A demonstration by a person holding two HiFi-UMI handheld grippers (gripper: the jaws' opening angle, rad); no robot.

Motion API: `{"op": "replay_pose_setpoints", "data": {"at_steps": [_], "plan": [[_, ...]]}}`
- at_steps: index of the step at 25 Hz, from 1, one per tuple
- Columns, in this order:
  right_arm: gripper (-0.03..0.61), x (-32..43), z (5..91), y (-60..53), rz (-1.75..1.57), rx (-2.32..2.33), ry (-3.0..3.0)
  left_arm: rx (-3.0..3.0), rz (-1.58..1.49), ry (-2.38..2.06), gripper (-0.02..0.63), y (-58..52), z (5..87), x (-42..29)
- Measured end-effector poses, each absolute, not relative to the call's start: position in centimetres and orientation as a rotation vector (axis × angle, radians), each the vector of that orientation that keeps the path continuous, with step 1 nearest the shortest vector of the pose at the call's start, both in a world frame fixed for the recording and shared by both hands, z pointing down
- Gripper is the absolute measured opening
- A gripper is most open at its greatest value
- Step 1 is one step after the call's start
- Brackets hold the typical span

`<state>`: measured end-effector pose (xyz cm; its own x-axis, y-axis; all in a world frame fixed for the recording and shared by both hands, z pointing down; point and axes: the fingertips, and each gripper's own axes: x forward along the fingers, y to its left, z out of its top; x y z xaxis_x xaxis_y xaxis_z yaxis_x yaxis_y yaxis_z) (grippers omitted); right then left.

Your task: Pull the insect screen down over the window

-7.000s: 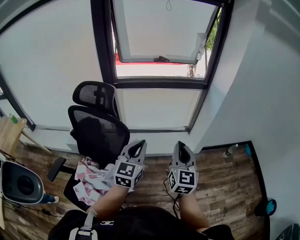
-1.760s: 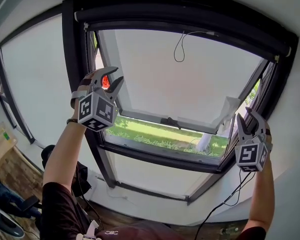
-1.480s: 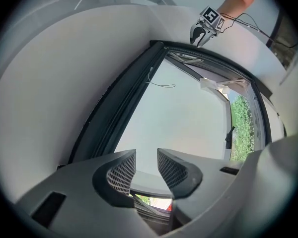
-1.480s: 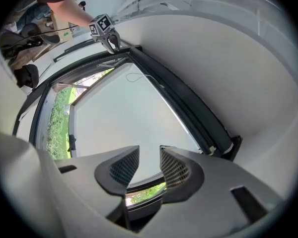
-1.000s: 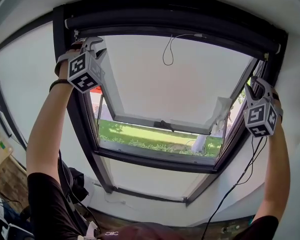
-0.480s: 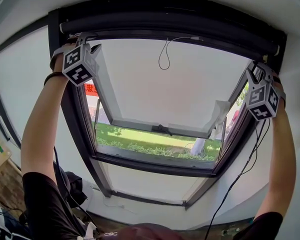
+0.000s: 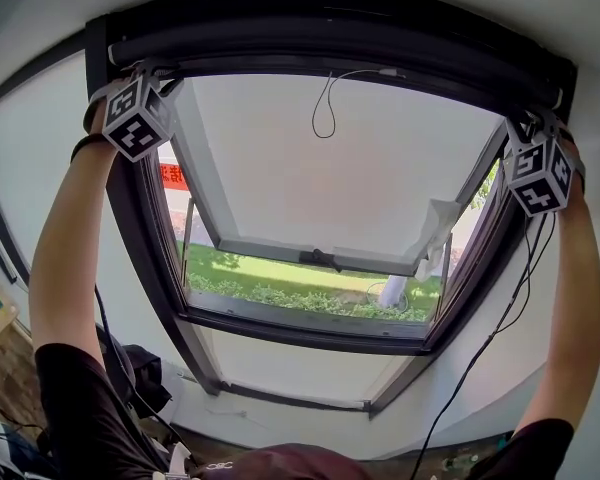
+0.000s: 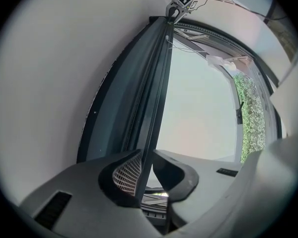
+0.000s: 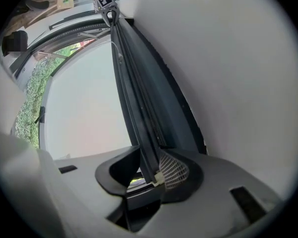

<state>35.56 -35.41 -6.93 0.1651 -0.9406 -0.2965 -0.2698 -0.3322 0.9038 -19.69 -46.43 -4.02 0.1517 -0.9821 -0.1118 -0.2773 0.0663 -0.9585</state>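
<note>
The insect screen is rolled up in a dark cassette (image 7: 340, 36) across the top of the black window frame (image 7: 145, 238). Its dark pull bar (image 7: 280, 65) lies just under the cassette. My left gripper (image 7: 156, 76) is at the bar's left end. Its jaws have just been closing, and in the left gripper view the left gripper (image 8: 145, 157) is shut on the pull bar (image 8: 156, 83). My right gripper (image 7: 536, 123) is at the right end. Its jaws have just been closing a little. In the right gripper view the right gripper (image 9: 150, 157) stands open, and the pull bar (image 9: 134, 98) runs between its jaws.
A thin pull cord (image 7: 324, 108) hangs from the bar's middle. Behind it the white sash (image 7: 330, 178) is tilted outward, its handle (image 7: 315, 258) at the bottom, with lawn (image 7: 280, 293) beyond. A cable (image 7: 500, 333) hangs from my right gripper. Dark things (image 7: 130, 368) lie low at the left.
Both grippers rose from waist height to the window's top. Over the last second they climbed onto the pull bar, and the view tilted further up.
</note>
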Motion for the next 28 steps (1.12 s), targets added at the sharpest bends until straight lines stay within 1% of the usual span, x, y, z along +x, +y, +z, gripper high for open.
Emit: {"op": "replay_pose_setpoints", "data": {"at_steps": [4,7,11,20,28], "plan": [[0.129,35.9,-6.9,-36.2,-1.155,1.698,-1.174,-1.399,-0.881,1.295,0.063,-46.9,-4.1,-18.7],[0.117,35.9,-6.5,-36.5,-1.134,1.664,-1.168,-1.388,-0.902,1.281,0.063,-47.2,-4.3,-18.2],[0.055,36.5,-6.2,-37.4,-1.135,1.644,-1.115,-1.364,-0.926,1.273,0.041,-47.7,-4.1,-18.1],[0.041,36.7,-5.8,-38.1,-1.11,1.585,-1.079,-1.358,-0.926,1.259,0.032,-47.9,-4.0,-18.1],[0.038,36.7,-5.3,-37.9,-1.074,1.577,-1.07,-1.318,-1.029,1.236,0.015,-47.9,-3.6,-18.1]]}}
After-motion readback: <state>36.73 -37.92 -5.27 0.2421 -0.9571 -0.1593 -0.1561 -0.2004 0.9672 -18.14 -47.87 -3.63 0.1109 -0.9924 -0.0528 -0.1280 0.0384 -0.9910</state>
